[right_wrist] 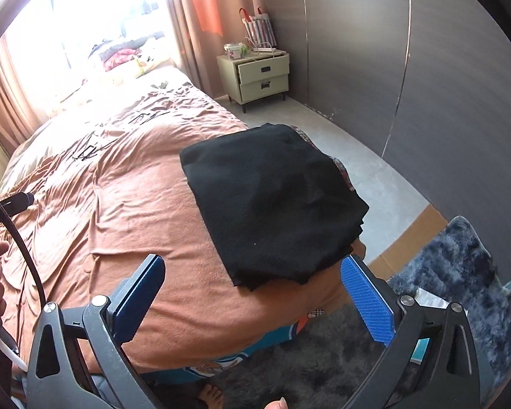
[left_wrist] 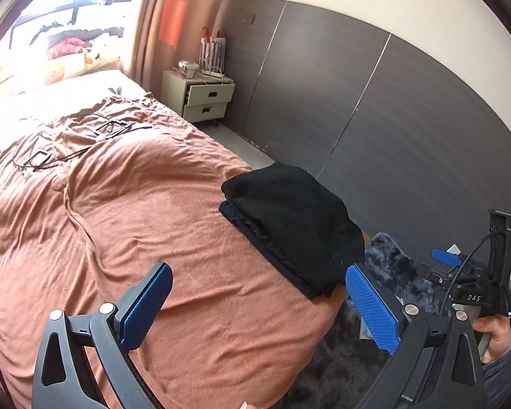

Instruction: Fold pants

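Black pants (left_wrist: 291,225) lie folded into a thick rectangular stack on the near right corner of the bed, also plain in the right wrist view (right_wrist: 272,204). My left gripper (left_wrist: 259,276) hangs open above the orange blanket (left_wrist: 146,211), its blue pads wide apart with nothing between them; the stack is just beyond its right pad. My right gripper (right_wrist: 252,269) is open too, held above the bed's front edge with the pants' near corner ahead between its fingers, untouched. The right gripper's black body (left_wrist: 473,289) and the hand holding it show in the left wrist view.
Cables and black clips (left_wrist: 109,129) lie on the blanket far back. A pale bedside cabinet (right_wrist: 262,75) with a striped bag stands by the dark wall panels (left_wrist: 374,109). A shaggy dark rug (right_wrist: 460,272) and cardboard (right_wrist: 415,235) cover the floor on the right. A bare foot (right_wrist: 211,395) shows below.
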The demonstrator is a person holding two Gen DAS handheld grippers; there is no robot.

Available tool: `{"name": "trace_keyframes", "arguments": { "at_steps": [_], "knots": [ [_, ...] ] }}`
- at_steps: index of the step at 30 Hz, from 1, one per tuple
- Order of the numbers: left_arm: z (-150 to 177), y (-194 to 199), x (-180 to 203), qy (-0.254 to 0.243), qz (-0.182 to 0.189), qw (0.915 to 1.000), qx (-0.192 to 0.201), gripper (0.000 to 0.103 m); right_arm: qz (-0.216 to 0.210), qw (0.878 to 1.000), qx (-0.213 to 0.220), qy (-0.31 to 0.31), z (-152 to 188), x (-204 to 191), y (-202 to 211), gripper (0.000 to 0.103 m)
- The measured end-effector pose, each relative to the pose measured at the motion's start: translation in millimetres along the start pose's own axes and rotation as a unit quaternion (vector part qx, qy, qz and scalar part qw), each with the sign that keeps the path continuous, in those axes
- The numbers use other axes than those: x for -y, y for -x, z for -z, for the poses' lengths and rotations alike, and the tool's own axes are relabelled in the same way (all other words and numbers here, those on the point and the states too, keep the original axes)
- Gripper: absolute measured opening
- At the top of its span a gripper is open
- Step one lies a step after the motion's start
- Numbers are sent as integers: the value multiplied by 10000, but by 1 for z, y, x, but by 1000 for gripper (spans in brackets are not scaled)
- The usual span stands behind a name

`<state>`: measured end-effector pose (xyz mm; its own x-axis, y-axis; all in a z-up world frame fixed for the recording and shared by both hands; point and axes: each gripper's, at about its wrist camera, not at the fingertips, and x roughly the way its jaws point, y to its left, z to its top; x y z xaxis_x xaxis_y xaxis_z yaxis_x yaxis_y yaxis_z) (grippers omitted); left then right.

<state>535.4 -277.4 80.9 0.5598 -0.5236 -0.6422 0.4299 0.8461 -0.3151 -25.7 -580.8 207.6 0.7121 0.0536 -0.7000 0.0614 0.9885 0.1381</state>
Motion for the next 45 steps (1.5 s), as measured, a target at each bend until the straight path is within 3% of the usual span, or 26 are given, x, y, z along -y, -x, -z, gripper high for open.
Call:
{"name": "trace_keyframes", "arguments": {
  "at_steps": [18, 27, 45],
  "knots": [
    [61, 124, 17, -494, -167, 9975, 471, 103, -100, 9985, 526, 145, 67, -50, 103, 103],
    [106, 174, 7, -454, -341, 9956, 746, 103, -262, 9951, 922, 248, 113, -71, 143, 103],
    [203, 259, 0, -458, -788, 9879, 1252, 103, -208, 9912, 1290, 212, 200, -104, 178, 103]
  ]
}}
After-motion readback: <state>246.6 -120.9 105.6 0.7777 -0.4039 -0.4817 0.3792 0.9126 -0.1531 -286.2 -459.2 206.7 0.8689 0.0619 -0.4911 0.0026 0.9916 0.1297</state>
